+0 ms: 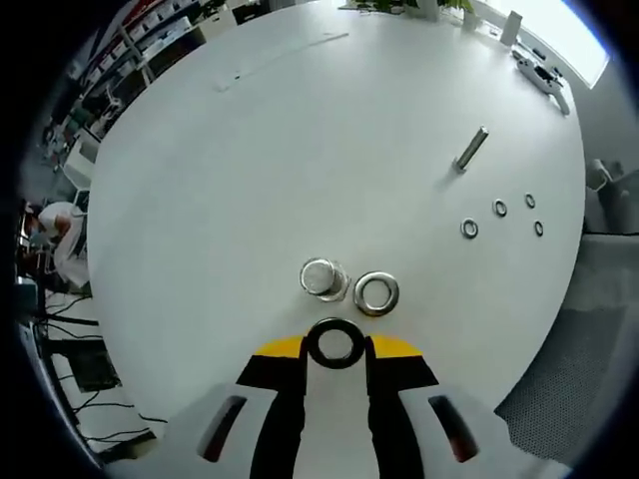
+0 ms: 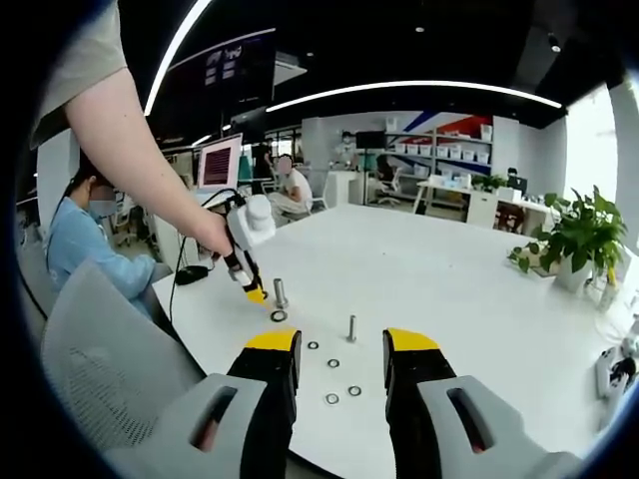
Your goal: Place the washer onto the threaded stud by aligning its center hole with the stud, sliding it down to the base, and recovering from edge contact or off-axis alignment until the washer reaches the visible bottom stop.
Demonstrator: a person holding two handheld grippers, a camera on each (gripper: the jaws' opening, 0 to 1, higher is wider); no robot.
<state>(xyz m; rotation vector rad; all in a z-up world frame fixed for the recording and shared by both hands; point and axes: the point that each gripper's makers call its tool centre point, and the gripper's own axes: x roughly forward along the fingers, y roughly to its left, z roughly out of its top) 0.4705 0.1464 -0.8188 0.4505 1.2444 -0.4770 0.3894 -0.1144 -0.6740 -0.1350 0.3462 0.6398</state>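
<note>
The left gripper (image 1: 335, 351) had its yellow-tipped jaws closed on a dark ring-shaped washer (image 1: 334, 342), held just short of the upright silver threaded stud (image 1: 322, 277) on the white round desk (image 1: 300, 150). A shiny steel washer (image 1: 376, 293) lay flat just beside the stud. The left gripper view alone showed the stud end-on. In the right gripper view, the right gripper (image 2: 339, 361) hovered with jaws parted and empty above four small steel washers (image 2: 333, 363) and a smaller upright bolt (image 2: 351, 327).

White table (image 2: 449, 269), potted plant (image 2: 574, 235), ceiling light strips (image 2: 419, 88)
</note>
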